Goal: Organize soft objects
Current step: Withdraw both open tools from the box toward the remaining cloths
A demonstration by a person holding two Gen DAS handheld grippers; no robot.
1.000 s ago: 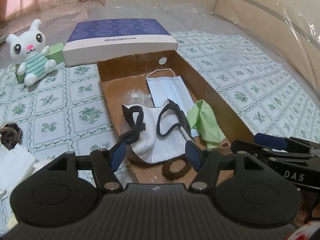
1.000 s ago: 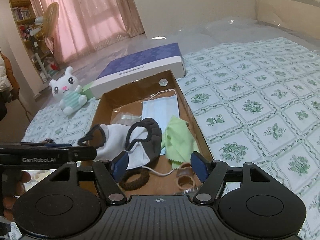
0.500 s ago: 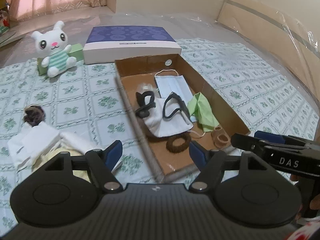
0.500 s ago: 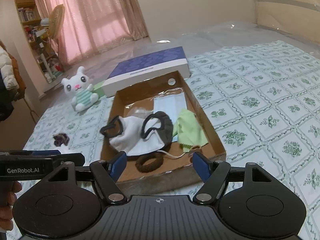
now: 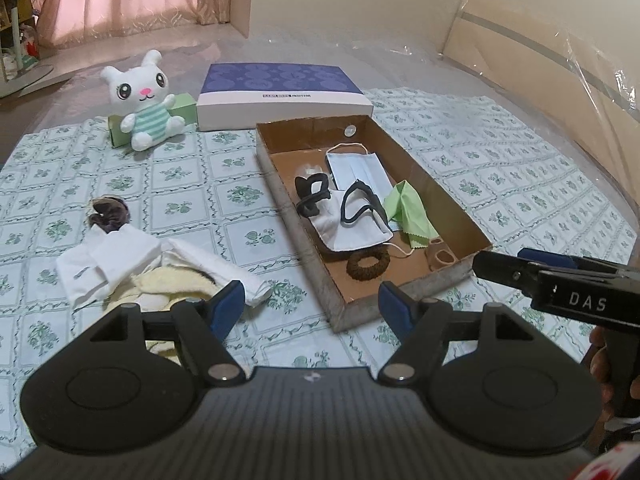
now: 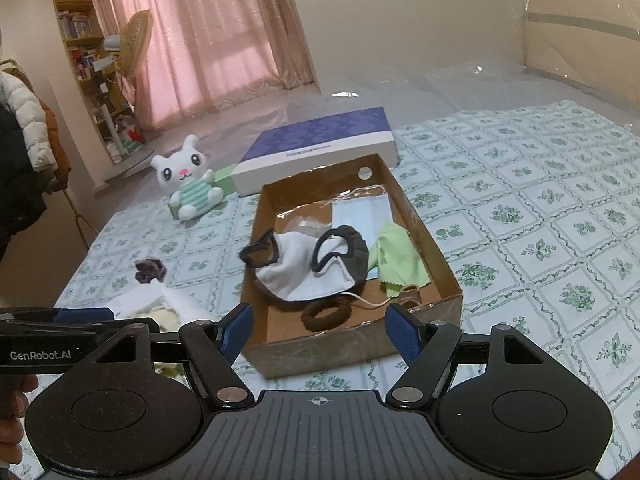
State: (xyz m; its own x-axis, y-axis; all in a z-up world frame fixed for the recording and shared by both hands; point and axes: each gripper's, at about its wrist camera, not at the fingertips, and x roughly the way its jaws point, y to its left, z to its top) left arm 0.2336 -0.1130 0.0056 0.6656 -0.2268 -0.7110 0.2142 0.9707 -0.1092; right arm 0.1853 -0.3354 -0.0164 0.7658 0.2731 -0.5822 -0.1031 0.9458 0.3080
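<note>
Leftmost, a plush white rabbit [image 5: 144, 98] in a striped mint shirt sat propped against a small green carton [image 5: 182, 106]. Nearer me lay a loose heap of soft things: folded white cloths [image 5: 120, 264], something pale yellow and fleecy [image 5: 176, 286] beneath them, and a dark crumpled scrunchie [image 5: 108, 212] at the heap's far edge. All of it rested on a quilted bed cover [image 5: 500, 184] printed with green floral squares.

My left hand-held gripper [image 5: 310, 306] hung spread wide above the cover, nothing between its blue ribbed pads, one pad over the edge of the cloth heap.

Further right stood the shallow brown cardboard box [image 5: 460, 216], rectangular and rough-edged. Inside it a white fabric mask with black elastic loops [image 5: 348, 224] lay across the middle, a pleated pale-blue surgical mask [image 5: 358, 170] behind it, a lime-green microfibre cloth [image 5: 406, 218] with pinked edges beside it, a fuzzy brown hair tie [image 5: 368, 264] near the front, and two small tan rings [image 5: 440, 256] in the front corner. Behind the box lay a flat lid [image 5: 280, 88], purple-patterned on top with white sides.

My right hand-held gripper [image 6: 318, 336] was likewise spread and empty, just short of the box's near wall.
</note>
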